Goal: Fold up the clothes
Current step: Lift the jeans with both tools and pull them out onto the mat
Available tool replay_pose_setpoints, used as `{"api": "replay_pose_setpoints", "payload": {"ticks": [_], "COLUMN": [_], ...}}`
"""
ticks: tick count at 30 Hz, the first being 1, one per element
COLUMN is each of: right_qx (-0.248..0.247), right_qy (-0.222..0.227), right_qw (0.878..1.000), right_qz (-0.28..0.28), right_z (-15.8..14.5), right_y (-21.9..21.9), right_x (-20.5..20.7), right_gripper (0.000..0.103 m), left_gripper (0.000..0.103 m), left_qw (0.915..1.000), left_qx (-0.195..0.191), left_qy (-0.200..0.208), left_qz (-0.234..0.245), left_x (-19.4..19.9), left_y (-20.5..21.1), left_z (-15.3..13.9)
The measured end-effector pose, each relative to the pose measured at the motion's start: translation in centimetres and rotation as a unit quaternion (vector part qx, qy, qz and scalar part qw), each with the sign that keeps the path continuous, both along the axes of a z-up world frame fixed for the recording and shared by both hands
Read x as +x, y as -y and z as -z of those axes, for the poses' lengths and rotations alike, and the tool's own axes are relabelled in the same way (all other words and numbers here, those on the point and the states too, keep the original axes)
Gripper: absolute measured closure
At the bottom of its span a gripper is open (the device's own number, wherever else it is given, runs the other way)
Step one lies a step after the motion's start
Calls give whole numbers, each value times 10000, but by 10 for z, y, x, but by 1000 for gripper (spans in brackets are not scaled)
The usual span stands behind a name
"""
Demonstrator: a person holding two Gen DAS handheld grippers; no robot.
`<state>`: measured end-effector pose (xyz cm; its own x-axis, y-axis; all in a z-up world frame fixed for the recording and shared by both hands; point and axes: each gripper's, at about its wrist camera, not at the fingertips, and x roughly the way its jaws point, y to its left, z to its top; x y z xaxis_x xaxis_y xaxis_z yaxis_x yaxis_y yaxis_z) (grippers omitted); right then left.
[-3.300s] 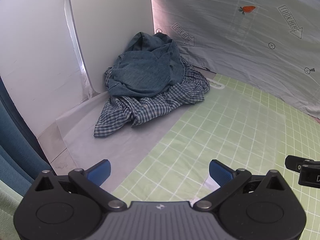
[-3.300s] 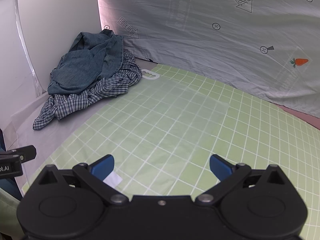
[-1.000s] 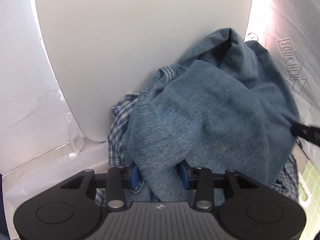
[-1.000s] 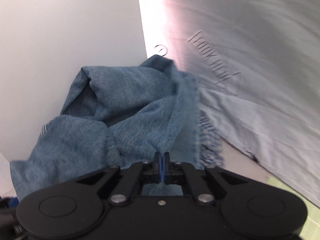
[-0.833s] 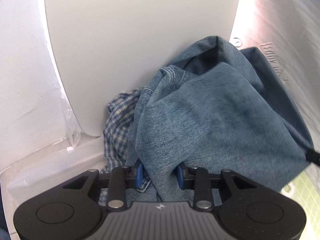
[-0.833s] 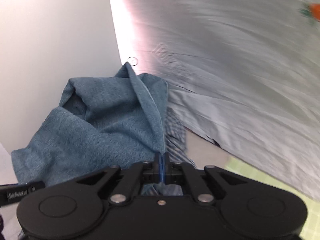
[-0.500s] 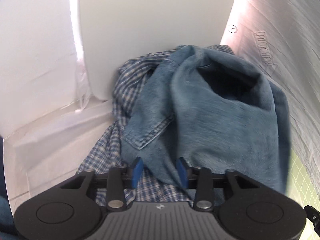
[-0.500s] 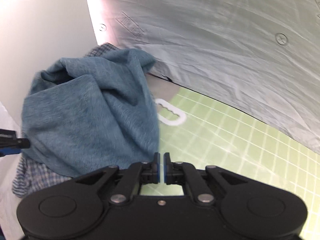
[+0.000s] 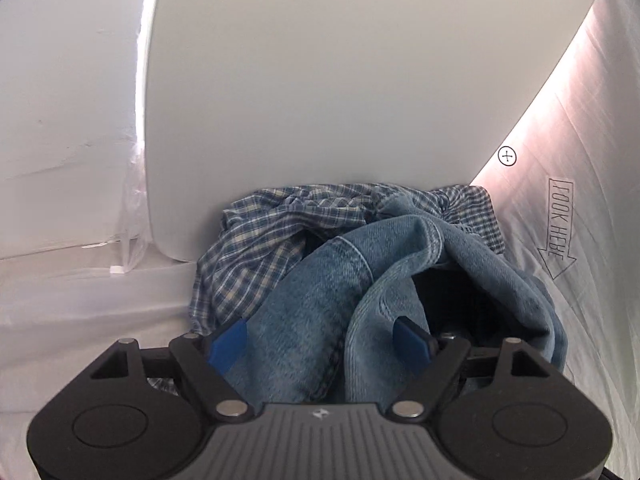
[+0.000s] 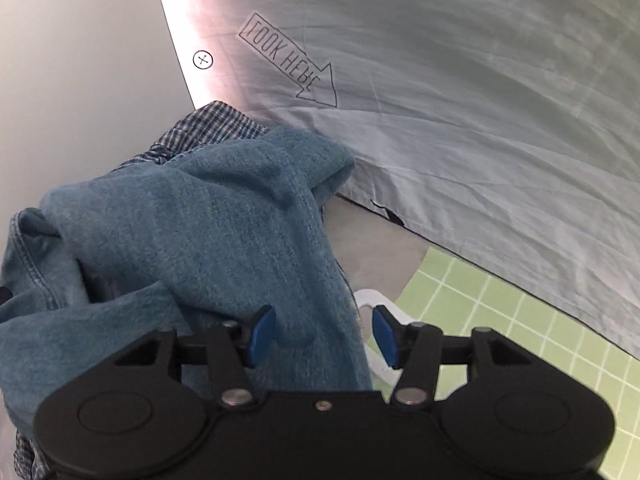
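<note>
In the left wrist view, the far left of the frame is a white wall with a strip of clear plastic film (image 9: pixel 132 216) hanging down it. Next to that a white curved panel (image 9: pixel 320 80) fills the upper middle. Below its lower edge, in the centre, lies a crumpled blue plaid shirt (image 9: pixel 260 240), and the denim garment (image 9: pixel 320 300) is heaped on top of it, running down to the bottom of the frame. My left gripper (image 9: pixel 320 342) stands wide open over that denim; the blue pads (image 9: pixel 229 342) sit apart with a thick fold of denim between them, not pinched. At the right edge is a grey sheet (image 9: pixel 580 240) printed with an arrow.

In the right wrist view, the white panel (image 10: pixel 80 80) takes the upper left. The denim garment (image 10: pixel 200 232) spreads over the left and centre, with a corner of the plaid shirt (image 10: pixel 212 124) showing above it. My right gripper (image 10: pixel 322 334) is open at a middling width at bottom centre; the denim's right edge hangs between the fingers without being clamped. Just right of it is a white plastic handle-like loop (image 10: pixel 370 298), partly hidden. The grey sheet (image 10: pixel 480 120) fills the upper right, and a green gridded mat (image 10: pixel 520 340) lies at lower right.
</note>
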<state>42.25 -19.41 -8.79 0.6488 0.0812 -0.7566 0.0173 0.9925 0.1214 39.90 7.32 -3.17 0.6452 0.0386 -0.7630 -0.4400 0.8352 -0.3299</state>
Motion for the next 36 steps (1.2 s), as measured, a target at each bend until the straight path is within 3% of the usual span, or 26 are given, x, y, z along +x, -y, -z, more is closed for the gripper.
{"api": "replay_pose_setpoints", "payload": {"ticks": [2, 4, 6, 7, 13, 17, 20, 24, 29, 33, 36], "right_qx": [63, 56, 16, 33, 65, 27, -320, -938, -1532, -1806, -2098], "right_qy": [-78, -126, -211, -218, -17, 339, 738, 1310, 1621, 1567, 1393], "right_qw": [9999, 9999, 9998, 9997, 9974, 9928, 9856, 9629, 9142, 8779, 8493], "right_qz": [35, 5, 0, 59, 711, 1145, 1490, 2163, 3384, 4148, 4639], "right_z": [10, 15, 19, 19, 10, -17, -47, -91, -136, -151, -149], "right_y": [-2, -4, -4, -2, 19, 39, 52, 81, 150, 197, 214], "right_x": [15, 25, 31, 30, 7, -25, -68, -147, -288, -414, -495], "right_gripper": [47, 52, 85, 95, 100, 100, 100, 101, 101, 101, 100], "left_gripper": [25, 47, 64, 72, 90, 93, 94, 94, 94, 94, 94], "left_qw": [10000, 9999, 9999, 9998, 9992, 9968, 9932, 9842, 9662, 9439, 9174], "left_qx": [-11, 33, 89, 117, 377, 666, 797, 914, 918, 756, 682], "left_qy": [-87, -116, -132, -139, -112, 150, 442, 794, 1154, 1383, 1438], "left_qz": [-37, -36, -25, -20, 106, 406, 721, 1291, 2113, 2903, 3648], "left_x": [13, 13, 11, 10, -4, -25, -47, -83, -144, -205, -263], "left_y": [3, 5, 7, 8, 15, 31, 51, 86, 130, 166, 196], "left_z": [4, 6, 6, 7, 3, -20, -45, -79, -109, -129, -131]}}
